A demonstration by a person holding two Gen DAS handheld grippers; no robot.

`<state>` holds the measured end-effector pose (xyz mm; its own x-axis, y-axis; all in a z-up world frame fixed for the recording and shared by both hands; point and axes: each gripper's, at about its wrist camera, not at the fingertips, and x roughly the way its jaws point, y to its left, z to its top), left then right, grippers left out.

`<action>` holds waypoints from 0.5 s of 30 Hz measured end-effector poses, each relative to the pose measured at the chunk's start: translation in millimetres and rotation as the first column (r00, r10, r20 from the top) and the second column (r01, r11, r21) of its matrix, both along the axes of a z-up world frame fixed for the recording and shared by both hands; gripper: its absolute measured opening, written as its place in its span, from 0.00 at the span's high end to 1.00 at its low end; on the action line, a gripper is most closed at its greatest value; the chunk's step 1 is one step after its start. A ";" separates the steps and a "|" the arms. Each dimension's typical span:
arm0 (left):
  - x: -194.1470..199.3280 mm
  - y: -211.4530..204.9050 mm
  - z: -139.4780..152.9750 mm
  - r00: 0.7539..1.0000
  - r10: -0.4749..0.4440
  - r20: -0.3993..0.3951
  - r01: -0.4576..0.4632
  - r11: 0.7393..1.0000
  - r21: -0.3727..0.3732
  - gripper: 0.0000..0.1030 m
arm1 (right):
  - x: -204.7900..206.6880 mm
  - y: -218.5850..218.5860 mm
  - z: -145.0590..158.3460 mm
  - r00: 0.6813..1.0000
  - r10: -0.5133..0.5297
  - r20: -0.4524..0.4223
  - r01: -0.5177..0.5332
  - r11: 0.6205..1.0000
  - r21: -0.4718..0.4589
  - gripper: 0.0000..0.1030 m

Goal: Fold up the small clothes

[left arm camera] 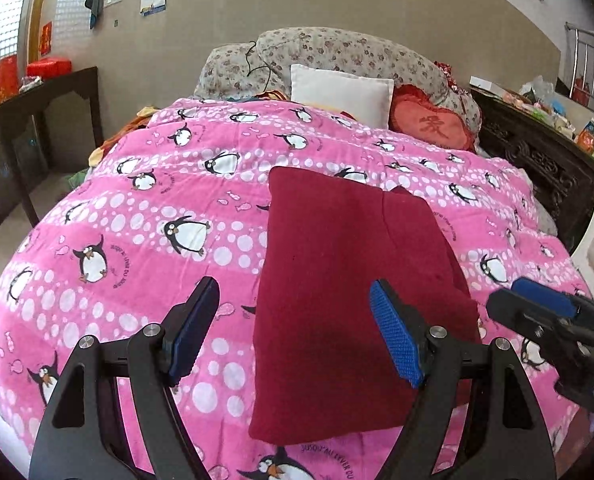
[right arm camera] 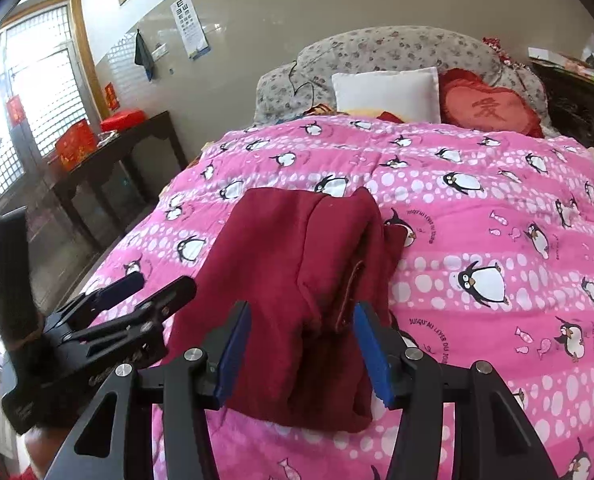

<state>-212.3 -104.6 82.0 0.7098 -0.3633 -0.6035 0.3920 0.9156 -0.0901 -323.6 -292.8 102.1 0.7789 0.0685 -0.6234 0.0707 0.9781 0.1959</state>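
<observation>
While both pairs of tongs hang spread wide with nothing in them, I judge the fold on this piece to be close to done, or between two of its folds.

Ahead of both tongs runs the bed, covered by a pink penguin quilt point(left arm camera: 145, 208). At its far end, well beyond the tongs, sit a floral bolster point(left arm camera: 337, 52), a white pillow point(left arm camera: 339, 94) and a red heart cushion point(left arm camera: 429, 122). A dark side table point(left arm camera: 45, 96) with red boxes stands off to the left of the left tongs.

On the quilt lies the dark red garment point(left arm camera: 337, 300), already gathered into a long, roughly rectangular bundle. From the left wrist camera it sits just ahead of the left tongs point(left arm camera: 297, 332), leaning toward the right finger, whose blue pad point(left arm camera: 397, 344) overlaps its near right edge; I cannot tell whether the two touch. From the right wrist camera the bundle runs straight out between the fingers of the right tongs point(right arm camera: 303, 350), its near end directly between the pads. A lapped seam and loose layers show along its right side point(right arm camera: 361, 264), so that flank looks less tidy than the left.

The two tongs are just beside each other, the left one visible at the lower left of the right camera's view.

By my reading, the next move calls for closing on the near corners, one per side, and carrying them toward the far end to halve the bundle, or else pressing the loose right layers flat. Thick, soft fabric like this may slip or spring back open if only the top layer is pinched.
</observation>
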 end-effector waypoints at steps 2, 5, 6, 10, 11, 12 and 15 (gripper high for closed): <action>-0.8 -0.4 -0.3 1.000 0.006 0.010 -0.006 1.000 0.025 0.24 | 3.2 1.3 -0.9 1.000 -0.010 0.004 0.010 1.000 -0.011 0.50; -0.6 2.4 -1.4 1.000 0.010 0.002 -0.010 1.000 0.025 0.24 | 6.8 2.3 -3.6 1.000 -0.020 0.000 0.020 1.000 -0.021 0.50; 0.4 3.2 -1.9 1.000 0.012 -0.007 -0.012 1.000 0.022 0.24 | 7.9 2.5 -4.6 1.000 -0.021 -0.001 0.021 1.000 -0.021 0.50; 1.4 5.3 -3.5 1.000 0.031 -0.003 -0.031 0.999 0.031 0.24 | 11.3 3.5 -7.1 1.000 -0.018 -0.002 0.017 0.999 -0.032 0.50; 1.7 5.6 -3.9 0.999 0.032 -0.001 -0.032 0.999 0.034 0.24 | 11.8 5.2 -7.4 1.000 -0.016 -0.002 0.016 0.999 -0.043 0.50; 1.8 5.3 -4.8 0.999 0.033 -0.003 -0.033 0.999 0.036 0.24 | 12.9 6.8 -7.9 1.000 -0.015 -0.003 0.015 0.998 -0.055 0.50; 3.9 4.5 -7.7 0.999 0.030 -0.012 -0.029 0.999 0.036 0.24 | 16.2 9.4 -8.9 1.000 -0.006 -0.006 0.006 0.998 -0.066 0.50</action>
<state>-208.4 -100.1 74.3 0.7119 -0.3204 -0.6249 0.3637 0.9294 -0.0622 -307.4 -283.4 93.3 0.7750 0.0224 -0.6315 0.0777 0.9884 0.1305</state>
